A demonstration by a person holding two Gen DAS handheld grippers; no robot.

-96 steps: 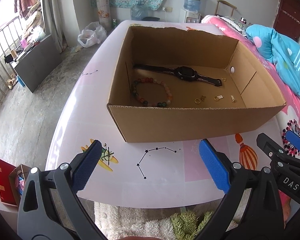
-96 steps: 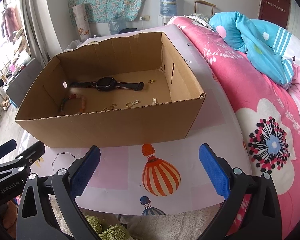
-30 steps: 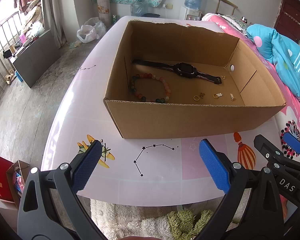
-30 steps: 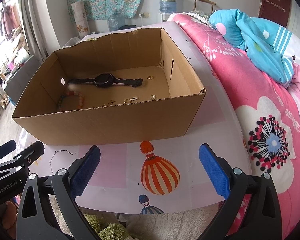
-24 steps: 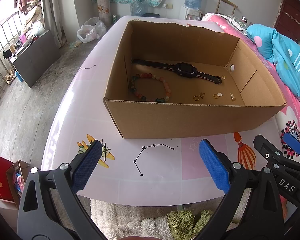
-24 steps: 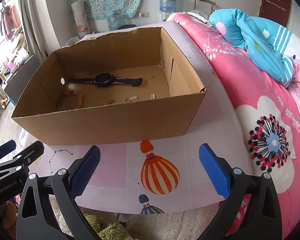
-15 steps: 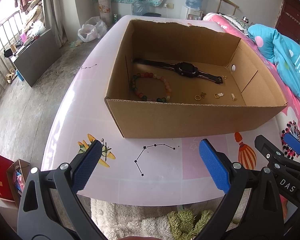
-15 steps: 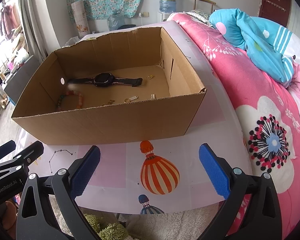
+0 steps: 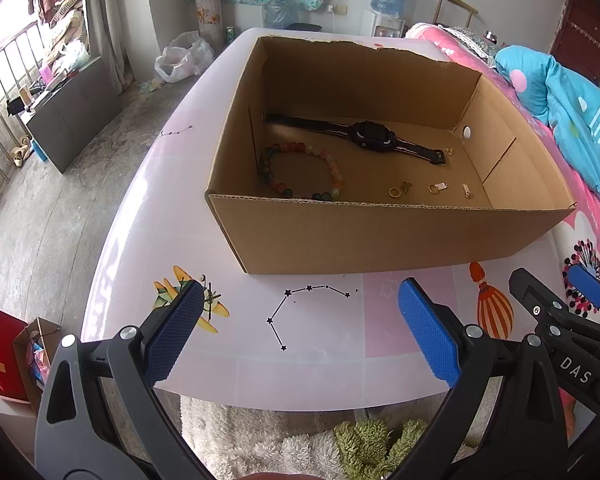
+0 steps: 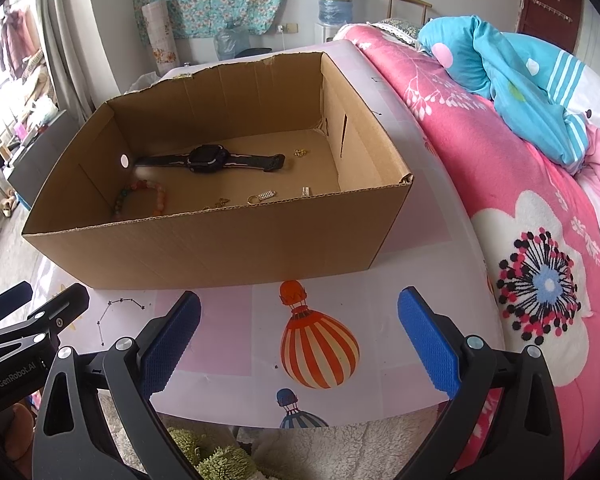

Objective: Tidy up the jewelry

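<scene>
The left tool (image 9: 300, 336) hovers over the near edge of the table (image 9: 172, 200), its blue pads spread wide and holding nothing. Ahead stands an open cardboard box (image 9: 380, 236). Inside it, from left to right, lie a beaded bracelet (image 9: 300, 172), a black watch (image 9: 372, 136) stretched along the back, and a few small gold pieces (image 9: 436, 188) near the front wall. The right tool (image 10: 300, 336) is likewise spread and empty, above a striped balloon print (image 10: 320, 352), with the pink bed (image 10: 520, 200) beside it.
</scene>
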